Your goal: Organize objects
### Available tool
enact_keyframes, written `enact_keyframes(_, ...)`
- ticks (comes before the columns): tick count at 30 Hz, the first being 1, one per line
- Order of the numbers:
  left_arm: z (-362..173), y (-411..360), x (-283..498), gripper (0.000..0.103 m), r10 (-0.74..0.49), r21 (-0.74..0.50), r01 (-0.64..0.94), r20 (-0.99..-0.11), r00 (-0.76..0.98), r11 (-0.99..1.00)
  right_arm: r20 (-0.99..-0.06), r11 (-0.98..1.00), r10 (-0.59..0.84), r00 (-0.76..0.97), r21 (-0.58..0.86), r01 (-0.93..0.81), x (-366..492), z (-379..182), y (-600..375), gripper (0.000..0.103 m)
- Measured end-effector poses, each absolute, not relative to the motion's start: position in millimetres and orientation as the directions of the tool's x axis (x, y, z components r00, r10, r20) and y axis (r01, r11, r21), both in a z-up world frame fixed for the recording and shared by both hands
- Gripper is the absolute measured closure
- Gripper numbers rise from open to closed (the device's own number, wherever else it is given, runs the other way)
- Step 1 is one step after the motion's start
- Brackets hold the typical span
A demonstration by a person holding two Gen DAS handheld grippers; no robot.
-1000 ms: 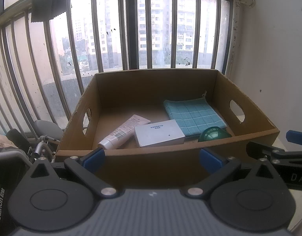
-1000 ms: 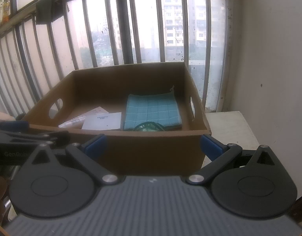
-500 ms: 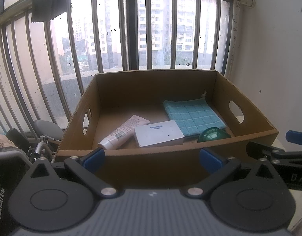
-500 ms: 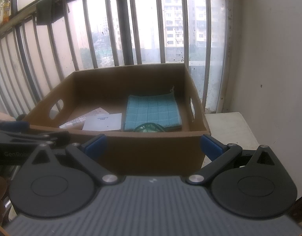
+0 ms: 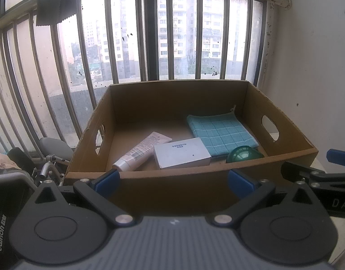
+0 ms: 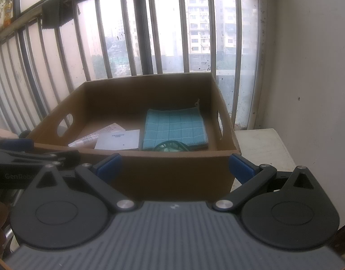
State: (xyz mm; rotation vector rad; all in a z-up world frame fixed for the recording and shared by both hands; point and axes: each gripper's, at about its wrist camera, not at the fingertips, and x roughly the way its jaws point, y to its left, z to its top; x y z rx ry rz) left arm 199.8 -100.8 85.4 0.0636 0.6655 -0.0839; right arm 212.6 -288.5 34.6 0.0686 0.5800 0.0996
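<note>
Blue pads on both tools sit spread wide with nothing between them: left gripper [image 5: 174, 178] and right gripper [image 6: 175, 166] both empty, parked side by side just short of the near wall of the cardboard box [image 5: 190, 185]. Compared with the views from a second ago, nothing has shifted: same framing, same contents, same pad spacing. Judgement: a pause, either at the end of packing or before any further pick; no loose item is visible outside the box, so the sorting looks largely done. Inside, near to far: green round object [image 5: 243, 154] against the near wall, partly hidden by the rim; white carton [image 5: 182, 153] beside it, touching the tube [image 5: 142, 150], which lies slanted toward the left wall; blue checked cloth [image 5: 220, 133] flat at the right, its near edge under or against the green object, cannot tell which. The back half of the floor is bare, with room for more. A pale tabletop [image 6: 262, 148] shows free space to the box's right. The window bars [image 5: 150, 38] stand close behind the far wall.
</note>
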Motion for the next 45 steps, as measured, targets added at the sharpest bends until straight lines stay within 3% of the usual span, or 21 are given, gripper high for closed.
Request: enact_keyframes(45,87.4,-99.0,200.2,0.0,-0.057,0.031,0.097,-0.62,0.783,0.995,-0.544,0.993,0.115,0.831,0.092,-0.078,215.2,36.4,-286.4,0.001)
